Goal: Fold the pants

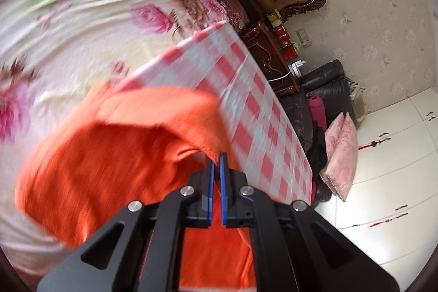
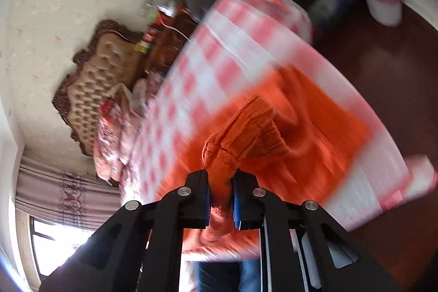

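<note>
Left wrist view: left claw (image 1: pixel 216 159) pressed nearly together, pinching a thin edge of the orange pants (image 1: pixel 104 155), lifted and draped over the near end of the red-checked desk (image 1: pixel 246 89), flowered bed (image 1: pixel 82 18) beyond. Right wrist view: right claw (image 2: pixel 221 177) clamped on a thick bunched wad of the same pants (image 2: pixel 246 127), rest of the cloth spread below on the checked cover (image 2: pixel 197 64). Heavy blur in both views, so mid-swing by the look of it.

To do the fold well: keep both grips firm and level, hold the edge taut between the claws so no slack sags, carry it across in one smooth arc, lay it edge to edge on the lower layer, lower fully onto the desk before letting go. Risk, judged from the thin left pinch: cloth slipping out if tugged sideways.
</note>
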Motion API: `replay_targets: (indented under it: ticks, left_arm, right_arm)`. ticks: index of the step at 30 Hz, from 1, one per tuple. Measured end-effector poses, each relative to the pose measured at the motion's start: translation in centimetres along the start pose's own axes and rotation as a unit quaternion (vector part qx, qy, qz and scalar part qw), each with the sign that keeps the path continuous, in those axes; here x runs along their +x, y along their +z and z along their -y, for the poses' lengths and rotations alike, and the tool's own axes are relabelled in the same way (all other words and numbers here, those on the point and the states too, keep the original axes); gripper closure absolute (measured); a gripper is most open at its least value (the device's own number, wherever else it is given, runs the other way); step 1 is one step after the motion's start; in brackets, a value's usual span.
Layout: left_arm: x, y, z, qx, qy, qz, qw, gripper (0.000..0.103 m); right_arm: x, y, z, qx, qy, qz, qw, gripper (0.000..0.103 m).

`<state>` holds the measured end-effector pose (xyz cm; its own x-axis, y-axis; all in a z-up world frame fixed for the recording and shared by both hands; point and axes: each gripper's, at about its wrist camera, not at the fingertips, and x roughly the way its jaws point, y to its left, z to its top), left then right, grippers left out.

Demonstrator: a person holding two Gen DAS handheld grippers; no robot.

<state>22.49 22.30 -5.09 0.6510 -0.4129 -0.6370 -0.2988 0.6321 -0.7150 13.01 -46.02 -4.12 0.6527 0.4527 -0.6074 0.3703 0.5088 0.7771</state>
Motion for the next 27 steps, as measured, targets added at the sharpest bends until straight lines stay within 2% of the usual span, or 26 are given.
replay_targets:
  ticks: [4, 5, 7, 9, 11, 13, 15, 17, 20, 23, 25, 27]
  left_arm:
    - [6.1, 8.8, 6.3, 0.018, 0.023, -0.044, 0.9986, 0.101]
    - [6.8, 10.2, 7.5, 0.021, 0.030, -0.046, 0.9983, 0.101]
    - [5.5, 10.7, 9.7, 0.038, 0.025, -0.028, 0.9986, 0.101]
    - [2.5, 8.9, 11.4, 0.097, 0.031, 0.019, 0.9946, 0.101]
    - [0.9, 7.0, 9.5, 0.096, 0.016, 0.017, 0.9951, 0.101]
    - [-0.8, 4.0, 5.6, 0.087, 0.015, 0.013, 0.9960, 0.101]
    - [-2.4, -0.1, 1.4, 0.094, 0.020, 0.018, 0.9952, 0.101]
    - [-3.0, -3.8, -2.6, 0.074, 0.041, 0.009, 0.9964, 0.101]
    - [-2.9, -8.1, -7.3, 0.044, 0.052, -0.003, 0.9977, 0.101]
    - [-2.3, -9.8, -10.1, 0.013, 0.047, -0.005, 0.9988, 0.101]
    - [-2.5, -10.2, -11.2, -0.004, 0.039, 0.002, 0.9992, 0.097]
    - [-2.7, -9.8, -11.5, -0.006, 0.035, 0.011, 0.9993, 0.091]
  right_arm:
    - [2.1, 6.7, -4.7, -0.006, 0.019, 0.052, 0.998, 0.090]
    - [2.9, 8.5, -5.4, 0.000, 0.039, 0.075, 0.996, 0.090]
    - [3.4, 9.8, -5.7, 0.003, 0.055, 0.101, 0.993, 0.090]
    - [2.8, 9.0, -6.1, -0.009, 0.086, 0.128, 0.988, 0.090]
    - [2.5, 7.1, -5.5, -0.030, 0.080, 0.130, 0.988, 0.090]
    - [2.4, 5.6, -3.2, -0.006, 0.074, 0.112, 0.991, 0.090]
    - [1.7, 3.5, -0.4, 0.004, 0.051, 0.104, 0.993, 0.090]
    - [1.4, 1.3, 1.5, -0.014, 0.020, 0.085, 0.996, 0.090]
    - [1.9, -1.9, 4.0, -0.023, -0.035, 0.044, 0.998, 0.090]
    - [2.8, -3.3, 6.3, -0.007, -0.070, 0.027, 0.997, 0.090]
    - [2.7, -3.8, 7.2, -0.005, -0.100, 0.027, 0.995, 0.090]
    - [2.8, -4.2, 7.3, -0.011, -0.105, 0.027, 0.994, 0.090]
